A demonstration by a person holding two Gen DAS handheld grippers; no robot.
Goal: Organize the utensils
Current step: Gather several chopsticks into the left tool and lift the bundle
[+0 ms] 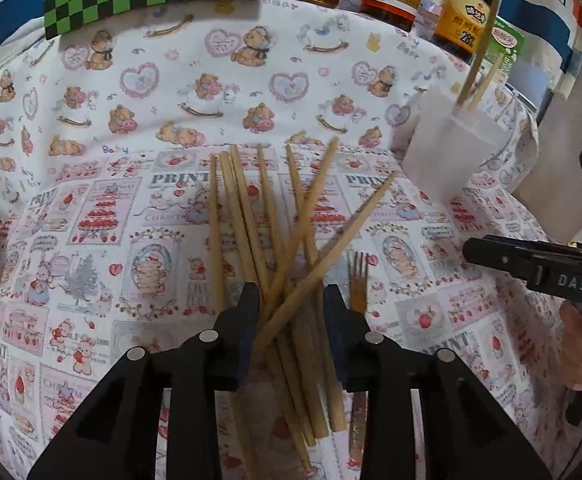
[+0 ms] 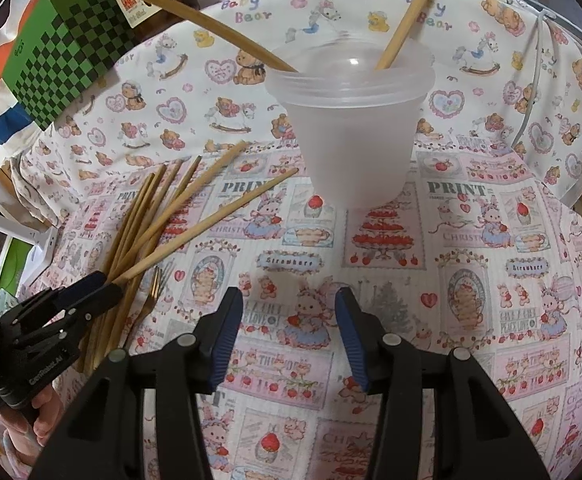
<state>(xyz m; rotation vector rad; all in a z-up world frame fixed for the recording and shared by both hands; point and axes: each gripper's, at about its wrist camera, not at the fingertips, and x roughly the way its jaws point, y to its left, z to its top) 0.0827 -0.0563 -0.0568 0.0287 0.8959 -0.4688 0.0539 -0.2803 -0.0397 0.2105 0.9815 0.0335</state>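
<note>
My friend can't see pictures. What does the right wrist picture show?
A frosted plastic cup holding two chopsticks stands on a cartoon-print tablecloth. The right hand-held gripper hangs open and empty in front. At left, the left hand-held gripper sits at a loose pile of chopsticks.

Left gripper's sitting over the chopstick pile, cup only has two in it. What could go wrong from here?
1. The left gripper straddles several crossed chopsticks; closing now may pinch more than one or scatter them.
2. The fork lies right beside the pile and could get dragged along.
3. The translucent cup looks light, with two chopsticks leaning outward; a bump while inserting might tip it.
</note>
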